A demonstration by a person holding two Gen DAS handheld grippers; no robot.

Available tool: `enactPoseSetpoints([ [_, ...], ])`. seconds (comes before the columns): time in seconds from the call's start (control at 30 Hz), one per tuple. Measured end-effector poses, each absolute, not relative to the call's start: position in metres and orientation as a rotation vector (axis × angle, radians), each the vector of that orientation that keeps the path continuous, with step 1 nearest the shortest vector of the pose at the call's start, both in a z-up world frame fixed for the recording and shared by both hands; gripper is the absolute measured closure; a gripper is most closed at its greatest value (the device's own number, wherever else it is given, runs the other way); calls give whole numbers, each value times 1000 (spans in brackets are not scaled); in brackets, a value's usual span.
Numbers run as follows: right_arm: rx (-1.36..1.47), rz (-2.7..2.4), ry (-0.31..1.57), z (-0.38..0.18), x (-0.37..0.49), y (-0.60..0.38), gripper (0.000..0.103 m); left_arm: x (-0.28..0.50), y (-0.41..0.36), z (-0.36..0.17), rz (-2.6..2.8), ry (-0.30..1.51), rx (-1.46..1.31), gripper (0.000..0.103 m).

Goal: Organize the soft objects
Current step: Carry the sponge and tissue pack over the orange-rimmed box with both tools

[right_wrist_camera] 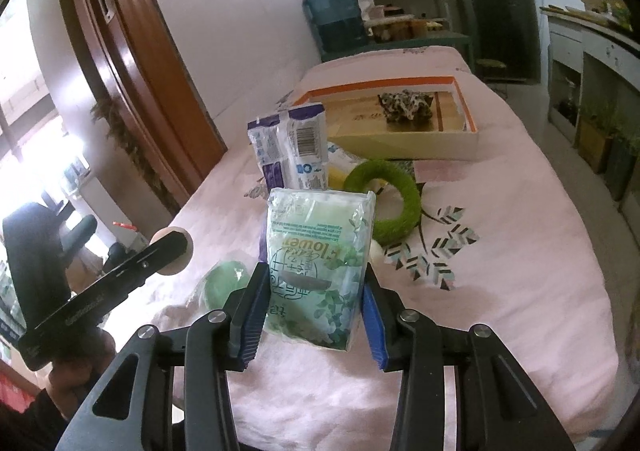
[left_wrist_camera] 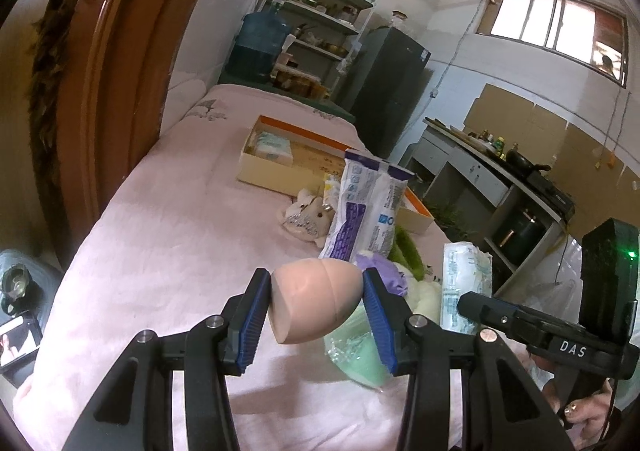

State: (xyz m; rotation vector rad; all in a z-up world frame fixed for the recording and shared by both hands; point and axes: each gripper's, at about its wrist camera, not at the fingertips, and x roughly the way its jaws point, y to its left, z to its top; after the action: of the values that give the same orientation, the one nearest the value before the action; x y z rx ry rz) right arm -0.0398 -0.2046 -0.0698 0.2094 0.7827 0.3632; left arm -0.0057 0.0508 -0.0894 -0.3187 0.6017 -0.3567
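My left gripper (left_wrist_camera: 316,305) is shut on a peach egg-shaped sponge (left_wrist_camera: 310,299) and holds it above the pink bed cover. My right gripper (right_wrist_camera: 312,303) is shut on a green-printed tissue pack (right_wrist_camera: 318,263), held upright; it also shows in the left wrist view (left_wrist_camera: 460,287). An open orange-rimmed box (right_wrist_camera: 400,119) lies farther back with a dark speckled soft thing (right_wrist_camera: 406,105) and a small tissue pack (left_wrist_camera: 272,145) inside. A tall purple-white pack (left_wrist_camera: 368,203), a green ring (right_wrist_camera: 384,203), a plush toy (left_wrist_camera: 308,217) and a wrapped green sponge (left_wrist_camera: 360,357) lie between.
The bed (right_wrist_camera: 520,231) runs along a wooden door (left_wrist_camera: 120,71) on the left. A blue water jug (right_wrist_camera: 334,15), shelves (left_wrist_camera: 320,23) and a dark fridge (left_wrist_camera: 388,87) stand behind it. A kitchen counter (left_wrist_camera: 500,171) is to the right. A phone (left_wrist_camera: 18,341) lies lower left.
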Motion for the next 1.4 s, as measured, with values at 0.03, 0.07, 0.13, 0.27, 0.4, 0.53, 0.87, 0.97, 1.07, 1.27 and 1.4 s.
enactPoseSetpoints([
  [0.03,211,362,781,-69,-40,-206,59,-6,49,-88,-358,601,-316,56],
  [0.07,211,360,780,-69,-39,-207,59,-6,49,-87,-357,600,-313,56],
  [0.13,212,358,776,-68,-39,-209,59,-5,49,-84,-360,598,-312,56],
  [0.27,209,352,765,-64,-37,-212,59,-2,46,-78,-364,590,-302,56],
  [0.4,204,345,754,-61,-35,-217,59,3,46,-70,-366,582,-294,56],
  [0.53,199,336,743,-57,-30,-222,59,8,45,-61,-364,565,-276,56],
  [0.87,185,313,704,-40,-11,-239,59,26,39,-40,-369,540,-261,56],
  [0.97,175,306,690,-34,-4,-244,59,32,36,-34,-371,533,-249,56],
  [1.07,173,303,680,-30,2,-248,59,39,33,-28,-378,529,-240,56],
  [1.27,161,304,668,-24,16,-251,59,54,29,-22,-390,530,-238,56],
  [1.4,155,299,655,-19,25,-254,59,62,26,-14,-390,513,-222,56],
])
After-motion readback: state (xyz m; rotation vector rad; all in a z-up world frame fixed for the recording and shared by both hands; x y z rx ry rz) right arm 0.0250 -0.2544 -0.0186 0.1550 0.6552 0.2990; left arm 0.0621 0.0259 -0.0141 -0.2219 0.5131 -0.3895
